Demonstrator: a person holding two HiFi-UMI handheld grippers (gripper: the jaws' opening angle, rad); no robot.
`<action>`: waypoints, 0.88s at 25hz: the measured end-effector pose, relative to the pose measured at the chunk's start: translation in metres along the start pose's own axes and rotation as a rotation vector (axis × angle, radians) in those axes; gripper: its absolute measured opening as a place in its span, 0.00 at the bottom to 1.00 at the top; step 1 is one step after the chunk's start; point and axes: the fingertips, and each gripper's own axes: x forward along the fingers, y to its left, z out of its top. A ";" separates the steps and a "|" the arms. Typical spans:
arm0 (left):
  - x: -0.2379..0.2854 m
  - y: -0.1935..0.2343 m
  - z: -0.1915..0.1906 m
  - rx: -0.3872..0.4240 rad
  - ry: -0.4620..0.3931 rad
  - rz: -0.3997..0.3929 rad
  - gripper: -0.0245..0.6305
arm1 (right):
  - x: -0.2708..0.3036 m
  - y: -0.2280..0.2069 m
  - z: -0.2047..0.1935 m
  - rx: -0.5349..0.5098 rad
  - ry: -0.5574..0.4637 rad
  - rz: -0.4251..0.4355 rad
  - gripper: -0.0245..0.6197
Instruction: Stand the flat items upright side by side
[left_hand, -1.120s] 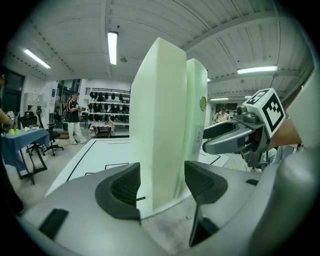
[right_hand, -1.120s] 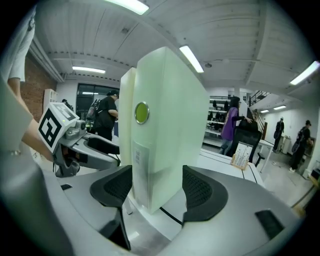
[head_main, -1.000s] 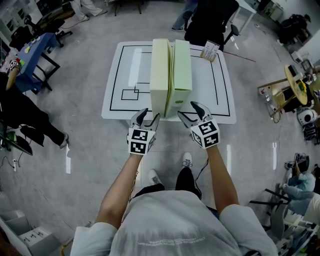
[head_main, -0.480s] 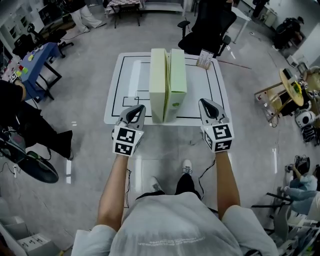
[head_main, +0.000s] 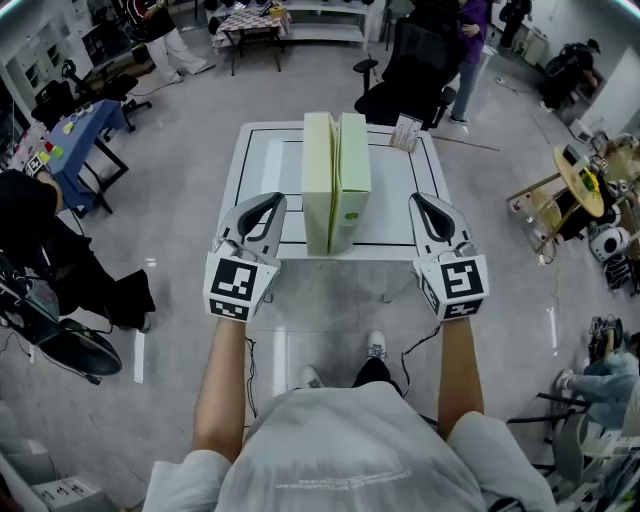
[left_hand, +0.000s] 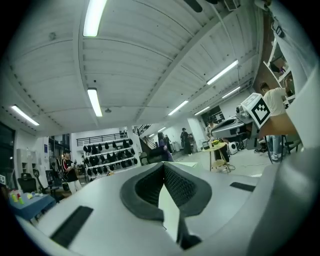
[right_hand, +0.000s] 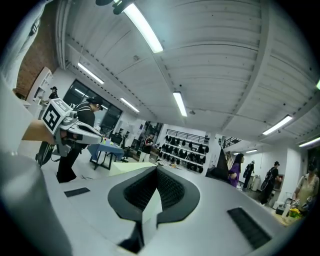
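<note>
Two pale green flat boxes (head_main: 336, 180), upright side by side mid-worktop (head_main: 400, 185); probably light, stiff, smooth card, best pinched along a top edge; left gripper (head_main: 268, 204) and right gripper (head_main: 424, 204) flanking, jaws pressed together, empty.

My head view looks steeply down on the table (head_main: 400, 190) from overhead. Both gripper views face level, sharing the far wall rack (left_hand: 107, 156) (right_hand: 186, 144).

The left gripper (left_hand: 163, 169) has its jaws pressed together, nothing between them. Ahead and to its left, a wall rack (left_hand: 107, 155) holds dark rounded items; people (left_hand: 162, 144) stand straight ahead.
</note>
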 end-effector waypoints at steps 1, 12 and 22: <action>-0.001 0.001 0.006 0.011 -0.011 0.002 0.07 | -0.001 0.001 0.003 -0.007 -0.005 0.001 0.08; -0.010 -0.003 0.025 0.069 -0.028 0.014 0.07 | -0.011 0.008 0.014 -0.033 -0.011 0.014 0.08; -0.011 -0.007 0.011 0.051 0.003 0.007 0.07 | -0.013 0.012 0.010 -0.039 0.003 0.021 0.08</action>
